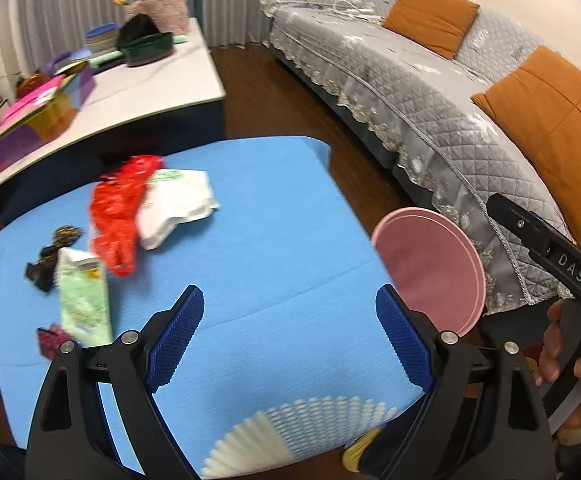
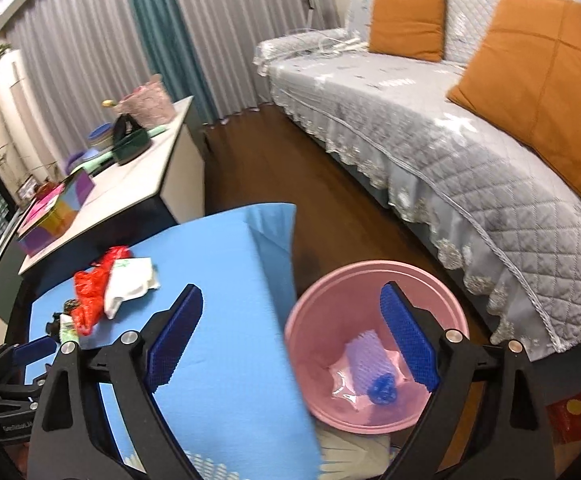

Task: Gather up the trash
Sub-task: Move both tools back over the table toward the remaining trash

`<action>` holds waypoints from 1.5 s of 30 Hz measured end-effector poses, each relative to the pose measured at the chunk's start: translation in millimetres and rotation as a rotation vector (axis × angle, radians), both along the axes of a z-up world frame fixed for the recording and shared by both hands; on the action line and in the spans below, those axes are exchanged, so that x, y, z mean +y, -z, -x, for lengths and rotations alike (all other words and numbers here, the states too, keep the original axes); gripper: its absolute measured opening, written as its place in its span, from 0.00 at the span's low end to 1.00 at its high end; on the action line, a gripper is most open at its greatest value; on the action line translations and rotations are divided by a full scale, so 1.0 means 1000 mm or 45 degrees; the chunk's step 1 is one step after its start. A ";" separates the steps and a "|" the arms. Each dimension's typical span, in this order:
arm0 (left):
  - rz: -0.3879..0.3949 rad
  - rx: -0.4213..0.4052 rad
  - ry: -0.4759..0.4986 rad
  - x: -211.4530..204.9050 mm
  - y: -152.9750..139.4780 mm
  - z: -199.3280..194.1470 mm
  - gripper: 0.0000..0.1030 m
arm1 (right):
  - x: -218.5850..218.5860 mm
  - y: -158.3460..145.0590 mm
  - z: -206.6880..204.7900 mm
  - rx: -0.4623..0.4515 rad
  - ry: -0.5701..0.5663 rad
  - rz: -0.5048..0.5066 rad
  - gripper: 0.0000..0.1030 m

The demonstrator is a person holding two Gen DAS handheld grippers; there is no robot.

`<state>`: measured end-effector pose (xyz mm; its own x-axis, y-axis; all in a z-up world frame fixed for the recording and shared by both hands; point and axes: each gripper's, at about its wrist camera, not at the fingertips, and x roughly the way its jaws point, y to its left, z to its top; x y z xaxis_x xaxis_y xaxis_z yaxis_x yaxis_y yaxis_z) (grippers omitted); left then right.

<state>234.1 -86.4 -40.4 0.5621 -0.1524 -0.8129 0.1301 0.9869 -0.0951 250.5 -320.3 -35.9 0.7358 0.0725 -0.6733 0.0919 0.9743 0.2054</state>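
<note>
Lying on the blue table [image 1: 250, 240] on the side away from the pink bin [image 2: 374, 344], the trash sits in one loose cluster. The red plastic bag [image 1: 120, 212] is the longest piece — its long axis runs from the table's far edge towards the near side, one end pointing at the white cabinet [image 1: 150, 92] behind the table. Touching it on the side nearer the bin is a crumpled white wrapper [image 1: 174, 208], its length running across, pointing towards the bin. On the red bag's other side lies a pale green packet [image 1: 84, 296], long axis roughly parallel to the red bag. A dark crumpled wrapper [image 1: 48, 258] lies just beside the packet, farther still from the bin, and a small pink scrap [image 1: 52, 340] sits at the packet's near end. A white foam net [image 1: 290, 436] lies at the table's near edge.

The bin stands on the floor just beside the table, between it and the grey sofa [image 2: 450, 160], with a purple foam net [image 2: 364, 354] and a blue scrap [image 2: 382, 390] inside.

The left gripper [image 1: 290, 334] hangs over the bare table, jaws spread wide with nothing between them. The right gripper [image 2: 292, 334] — above the table edge and the bin — is also wide apart and empty.
</note>
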 end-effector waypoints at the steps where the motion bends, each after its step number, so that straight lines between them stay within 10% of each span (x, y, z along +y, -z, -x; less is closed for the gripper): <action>1: -0.004 -0.003 -0.013 0.006 -0.002 0.002 0.83 | 0.009 -0.001 -0.001 -0.004 -0.025 -0.005 0.86; 18: -0.106 0.008 -0.366 0.172 0.002 0.017 0.83 | 0.154 0.004 -0.024 0.018 -0.365 0.048 0.88; 45: -0.084 0.135 -0.637 0.299 0.072 0.000 0.83 | 0.269 0.053 -0.051 0.115 -0.626 0.231 0.87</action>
<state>234.5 212.9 -112.6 0.4672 0.1676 -0.8681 -0.3662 0.9304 -0.0175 301.7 -51.3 -88.6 0.5830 0.2706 -0.7661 -0.3751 0.9260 0.0416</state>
